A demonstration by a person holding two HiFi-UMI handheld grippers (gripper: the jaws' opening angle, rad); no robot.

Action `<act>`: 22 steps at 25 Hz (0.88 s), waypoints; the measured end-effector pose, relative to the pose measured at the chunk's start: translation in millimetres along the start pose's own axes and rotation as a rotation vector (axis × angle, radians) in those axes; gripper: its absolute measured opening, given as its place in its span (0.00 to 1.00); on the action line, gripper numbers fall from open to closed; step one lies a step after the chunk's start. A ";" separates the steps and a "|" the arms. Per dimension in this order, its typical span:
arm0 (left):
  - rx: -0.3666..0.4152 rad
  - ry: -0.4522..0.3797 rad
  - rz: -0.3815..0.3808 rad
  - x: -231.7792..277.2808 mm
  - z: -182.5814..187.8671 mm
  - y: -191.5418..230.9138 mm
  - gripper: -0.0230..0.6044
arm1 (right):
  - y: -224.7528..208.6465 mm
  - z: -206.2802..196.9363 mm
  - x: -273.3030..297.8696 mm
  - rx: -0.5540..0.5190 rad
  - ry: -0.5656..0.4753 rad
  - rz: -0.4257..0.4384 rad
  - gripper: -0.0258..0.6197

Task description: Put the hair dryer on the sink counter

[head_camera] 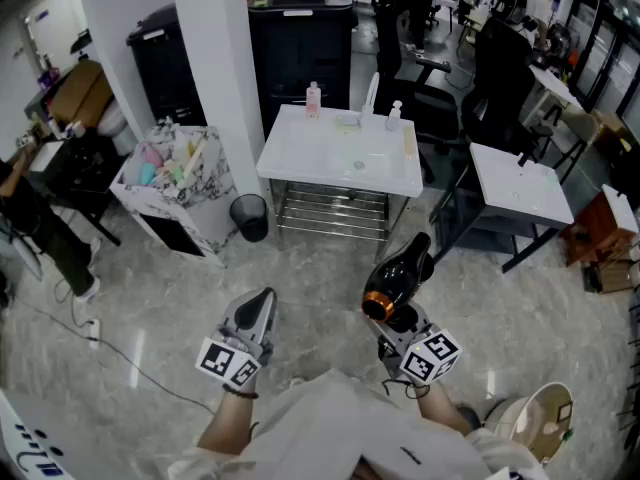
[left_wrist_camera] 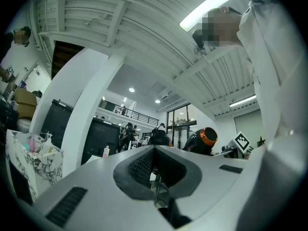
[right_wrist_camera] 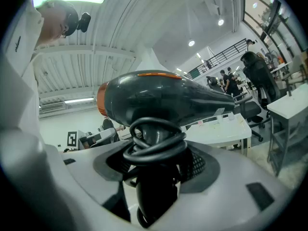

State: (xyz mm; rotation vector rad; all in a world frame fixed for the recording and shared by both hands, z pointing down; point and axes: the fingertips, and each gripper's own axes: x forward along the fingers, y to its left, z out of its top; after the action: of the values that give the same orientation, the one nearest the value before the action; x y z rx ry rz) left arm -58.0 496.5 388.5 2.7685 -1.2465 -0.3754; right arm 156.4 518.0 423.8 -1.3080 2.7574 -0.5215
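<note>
Marble floor (head_camera: 310, 268), white pillar (head_camera: 215, 53)

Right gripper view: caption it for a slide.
Right gripper clamps a black hair dryer by its cord-wrapped handle, white sink counter ahead.

The hair dryer (head_camera: 402, 270) is glossy black plastic with a shiny orange ring. The sink surface (head_camera: 325, 156) is smooth, glossy white. The floor (head_camera: 170, 308) looks like polished stone.

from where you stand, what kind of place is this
Probably an open lab or office hall with mock bathroom stations, not a home: a free-standing sink counter on a metal rack, a second sink unit beside it, and office chairs behind.
</note>
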 end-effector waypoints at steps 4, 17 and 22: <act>-0.005 -0.001 -0.002 -6.2 0.9 3.9 0.07 | 7.6 -3.7 4.1 -0.001 0.003 0.001 0.49; -0.035 0.015 -0.020 -15.2 -5.3 11.8 0.07 | 17.9 -8.1 11.4 -0.007 0.014 -0.008 0.49; -0.050 0.023 -0.031 -23.9 -7.9 22.0 0.07 | 26.6 -13.5 18.9 -0.009 0.018 -0.021 0.49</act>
State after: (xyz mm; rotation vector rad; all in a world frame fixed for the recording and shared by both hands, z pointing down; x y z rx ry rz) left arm -87.2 499.5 404.4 2.7454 -1.1738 -0.3708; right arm 122.0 523.1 430.0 -1.3425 2.7659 -0.5253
